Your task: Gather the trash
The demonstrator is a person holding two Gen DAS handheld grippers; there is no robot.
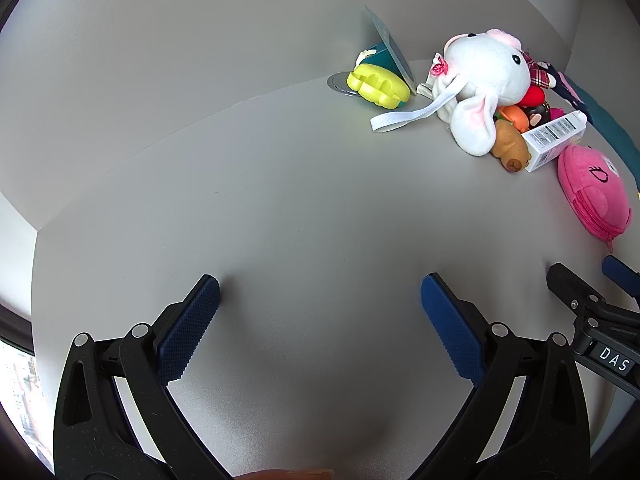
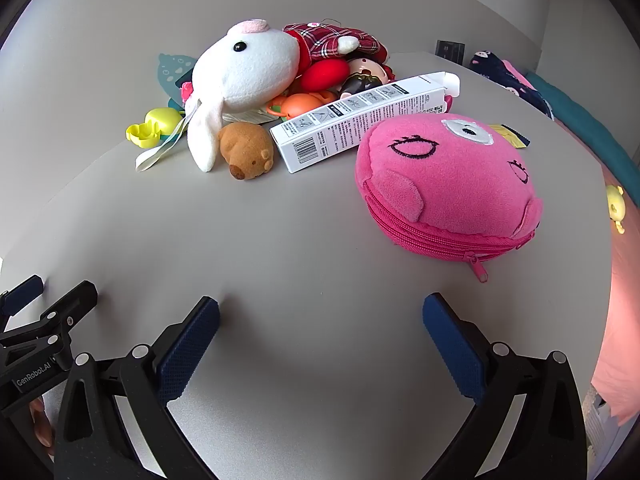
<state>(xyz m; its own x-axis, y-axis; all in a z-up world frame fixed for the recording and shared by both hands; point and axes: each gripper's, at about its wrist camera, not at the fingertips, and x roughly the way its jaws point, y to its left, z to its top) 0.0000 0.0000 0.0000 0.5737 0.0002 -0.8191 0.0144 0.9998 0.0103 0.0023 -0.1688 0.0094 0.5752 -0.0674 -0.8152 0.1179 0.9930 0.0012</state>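
Note:
A long white cardboard box with printed text lies in a pile of toys, its far flap open; it also shows in the left wrist view. A small yellow wrapper peeks out behind a pink plush pouch. My left gripper is open and empty over the bare grey table. My right gripper is open and empty, a short way in front of the pouch and the box. The right gripper's tips show at the left view's right edge.
The pile holds a white plush rabbit, a brown plush animal, a plaid doll and small plastic toys. A yellow plastic toy and a teal card stand at the back. Dark and teal cloth lies far right.

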